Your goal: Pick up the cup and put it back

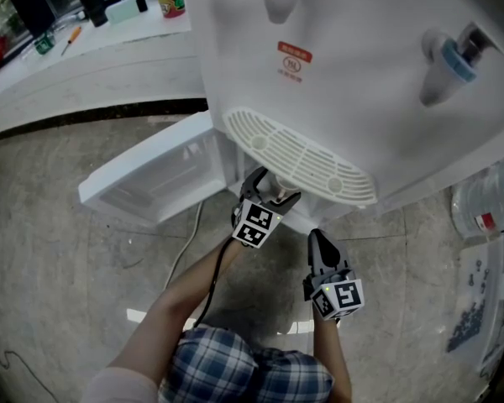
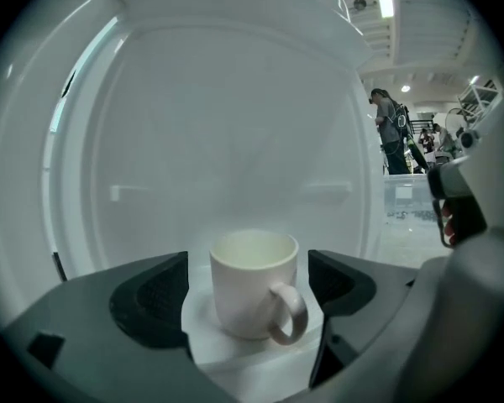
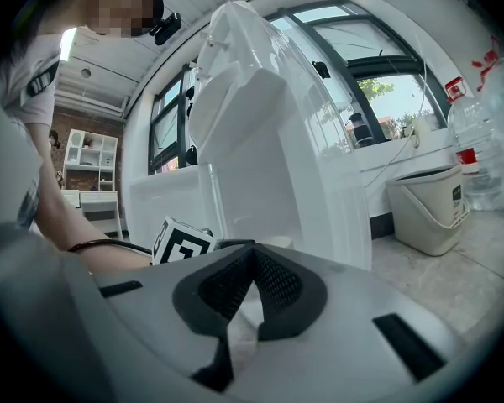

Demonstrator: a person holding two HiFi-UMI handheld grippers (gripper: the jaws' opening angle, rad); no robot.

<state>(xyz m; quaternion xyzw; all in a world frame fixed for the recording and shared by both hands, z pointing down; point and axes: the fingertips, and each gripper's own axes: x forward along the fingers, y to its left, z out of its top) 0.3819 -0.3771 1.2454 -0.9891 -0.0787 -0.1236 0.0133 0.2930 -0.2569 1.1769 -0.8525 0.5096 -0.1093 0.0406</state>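
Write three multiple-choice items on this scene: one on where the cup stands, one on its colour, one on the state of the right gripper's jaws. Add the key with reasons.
1. Where does the cup stand?
A. between the jaws of the left gripper
B. on the drip tray
C. on the counter by the window

2. What colour is the cup?
A. red
B. white
C. blue

3. How do the jaws of the right gripper stand?
A. wide apart
B. closed on the cup
C. together, with nothing between them

Key: 1 A, the left gripper view shows it between the parted jaws. 2 B, body and handle are plain white. 3 C, the right gripper view shows the pads meeting at their tips.
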